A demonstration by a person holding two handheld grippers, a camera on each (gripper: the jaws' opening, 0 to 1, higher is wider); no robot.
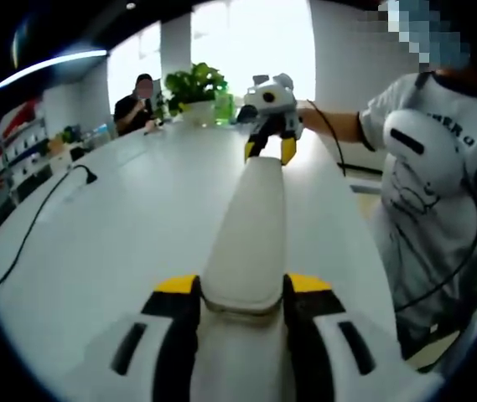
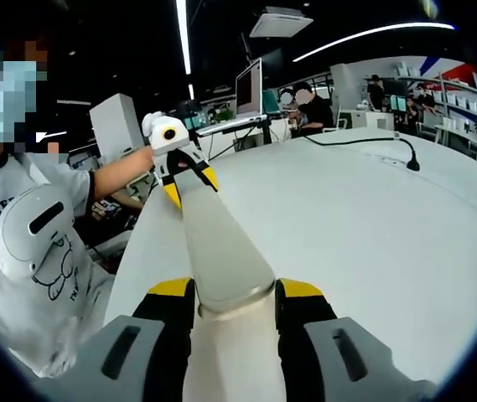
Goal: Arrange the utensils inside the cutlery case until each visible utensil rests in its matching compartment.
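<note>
A long cream cutlery case [image 1: 251,226] with its lid on is held lengthwise in the air over the white table [image 1: 121,218]. My left gripper [image 1: 242,286] is shut on its near end, yellow-tipped jaws on either side. My right gripper [image 1: 272,151] grips the far end. In the right gripper view the same case [image 2: 217,243] runs away from my right gripper [image 2: 236,289], which is shut on it, toward the left gripper [image 2: 191,186] clamped on the other end. The case's inside is hidden and I see no utensils.
The person holding the grippers, in a grey printed T-shirt [image 1: 422,167] [image 2: 28,234], stands at the table's edge. A black cable [image 1: 45,209] [image 2: 389,142] lies on the table. At the far end are a potted plant [image 1: 194,84], a seated person [image 1: 142,100] and a monitor [image 2: 249,84].
</note>
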